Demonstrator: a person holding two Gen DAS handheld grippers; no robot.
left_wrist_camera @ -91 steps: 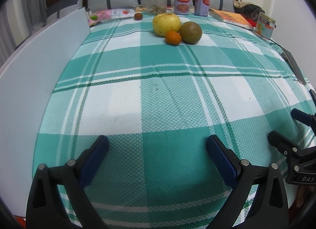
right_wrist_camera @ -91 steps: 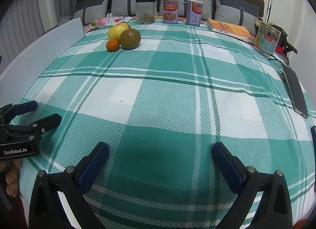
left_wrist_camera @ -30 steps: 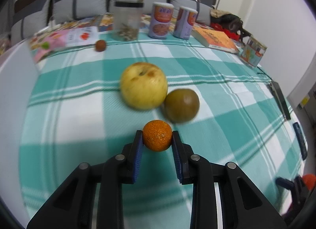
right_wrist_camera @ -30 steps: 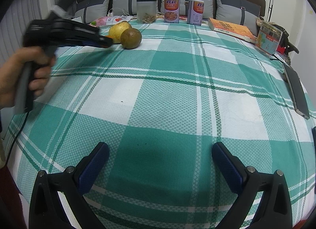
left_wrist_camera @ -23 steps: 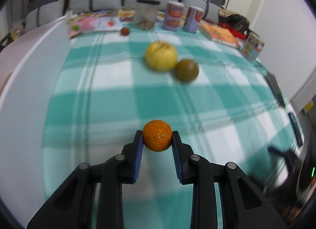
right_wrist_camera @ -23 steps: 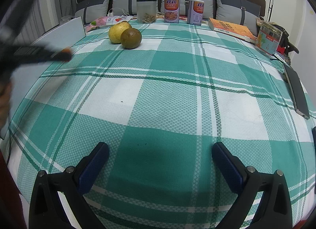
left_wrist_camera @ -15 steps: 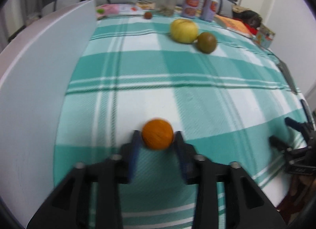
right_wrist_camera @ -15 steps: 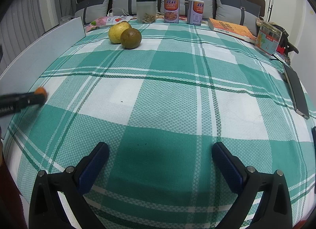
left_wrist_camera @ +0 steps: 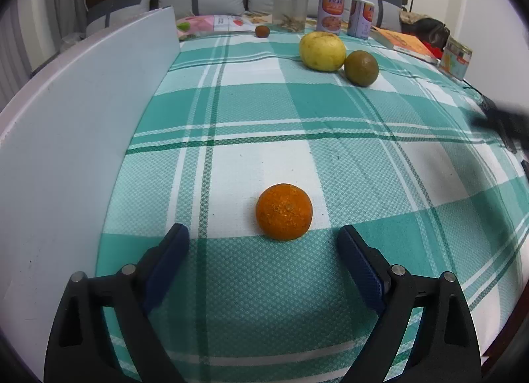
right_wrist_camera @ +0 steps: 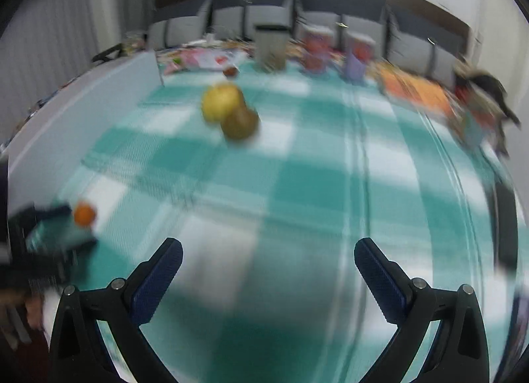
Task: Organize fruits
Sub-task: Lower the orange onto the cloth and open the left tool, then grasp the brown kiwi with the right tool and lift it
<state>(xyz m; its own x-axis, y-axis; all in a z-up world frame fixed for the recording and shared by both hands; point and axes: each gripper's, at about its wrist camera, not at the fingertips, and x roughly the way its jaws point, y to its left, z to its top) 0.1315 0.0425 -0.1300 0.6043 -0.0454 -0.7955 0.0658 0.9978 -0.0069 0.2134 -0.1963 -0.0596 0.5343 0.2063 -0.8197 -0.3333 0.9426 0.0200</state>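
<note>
Left hand-held gripper (left_wrist_camera: 263, 245) opening, pads off small orange (left_wrist_camera: 284, 211); orange sits on bed's checked cloth (left_wrist_camera: 380, 184) just ahead, likely its sorting spot. Yellow fruit (left_wrist_camera: 322, 51), green-brown fruit (left_wrist_camera: 361, 68) far ahead, touching. Right hand-held gripper (right_wrist_camera: 268, 262) spread wide, empty.

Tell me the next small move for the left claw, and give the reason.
Probably draw the left claw straight back from the orange. Its jaws are opening, the pads stand clear on both sides, and the orange rests on the cloth just ahead of them. The yellow fruit and brown fruit wait farther back.
</note>
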